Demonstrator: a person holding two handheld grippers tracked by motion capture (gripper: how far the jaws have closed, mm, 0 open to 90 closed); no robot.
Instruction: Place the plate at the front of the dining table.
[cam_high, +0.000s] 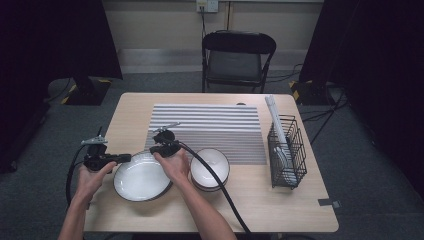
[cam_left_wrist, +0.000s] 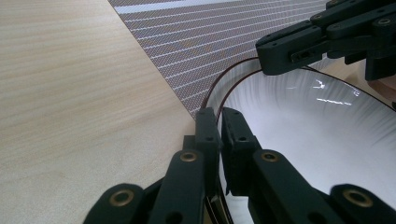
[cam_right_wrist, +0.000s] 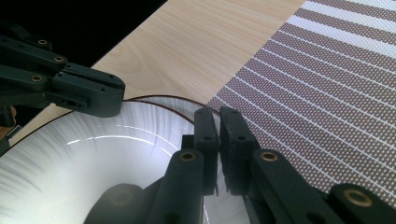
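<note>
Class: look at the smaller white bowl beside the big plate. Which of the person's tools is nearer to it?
Right. The right tool grips the big plate's rim on the side next to the smaller bowl. The left tool grips the plate's opposite rim, farther off.

Grey carpet floor (cam_high: 360, 165). Beige wall (cam_high: 165, 25) behind, socket (cam_high: 207, 5) up top. Black folding chair (cam_high: 238, 60) at far edge of wooden surface (cam_high: 280, 205). Dark curtains (cam_high: 55, 40) both sides.
</note>
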